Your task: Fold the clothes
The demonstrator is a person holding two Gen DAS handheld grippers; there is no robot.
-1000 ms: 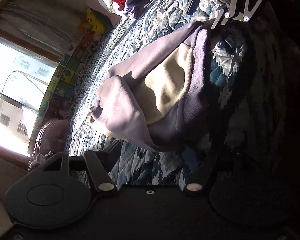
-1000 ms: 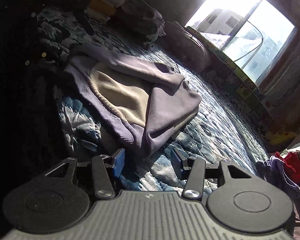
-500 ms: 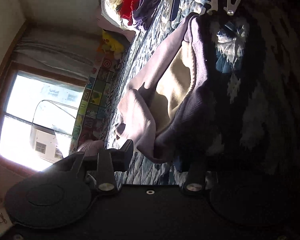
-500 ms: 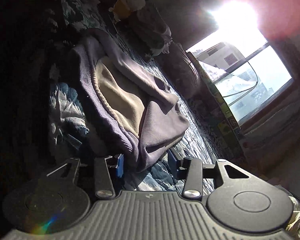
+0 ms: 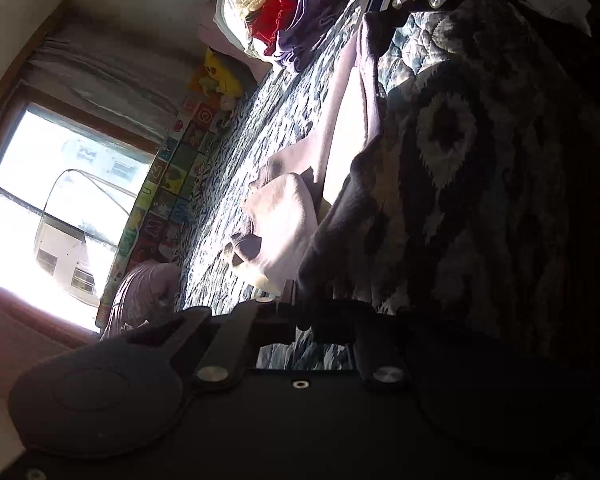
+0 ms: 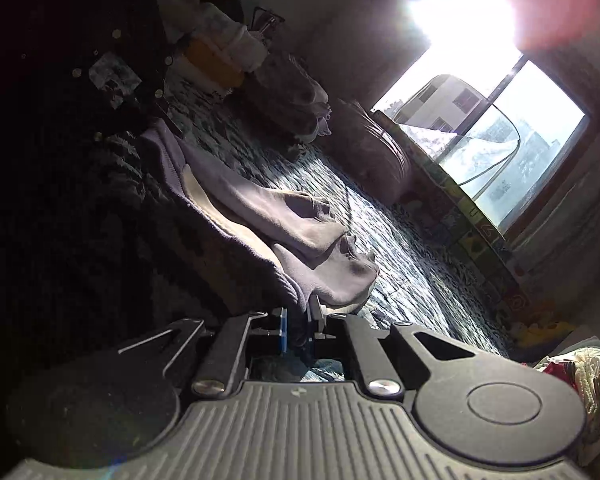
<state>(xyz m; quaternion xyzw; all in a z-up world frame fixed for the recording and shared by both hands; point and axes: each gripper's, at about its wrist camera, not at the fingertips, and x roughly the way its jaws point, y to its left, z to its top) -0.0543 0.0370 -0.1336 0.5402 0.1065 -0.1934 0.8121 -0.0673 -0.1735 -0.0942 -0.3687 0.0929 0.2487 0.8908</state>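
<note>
Writing/labels: honestly not much to read. The colourful foam mat border [image 5: 168, 184] under the window has letter and picture tiles; I can make out what looks like a "U" and an "M", the rest is too small or blown out by the sun. No brand visible on either gripper.

Right gripper [image 6: 298, 330]: jaws nearly pressed together, only a thin gap, and the ribbed hem of the purple sweatshirt [image 6: 260, 216] sits right in that gap. So it's pinching the hem corner closest to its own camera. In the left wrist view you can see the same gripper at the top of the frame, blue pad against the far end of the hem.

Left gripper [image 5: 300, 316]: jaws drawn in close, and the dark ribbed edge of the sweatshirt drops straight down into them. Looks like a pinch on the cloth, though it's deep in shadow so the exact contact is hard to make out.

Sweatshirt: lies on the blue-and-white patterned quilt [image 5: 260, 132], stretched in a line between the two grippers, cream lining showing on the inside. A bunched sleeve with its cuff [image 6: 340, 268] flops out on the window side, resting on the quilt.

Background: pile of clothes [image 5: 276, 12] with red and purple bits at the far end of the bed, yellow plush toy [image 5: 220, 76] by the mat border, bright window [image 6: 500, 136], rolled pinkish cushion [image 6: 376, 152] below it.
</note>
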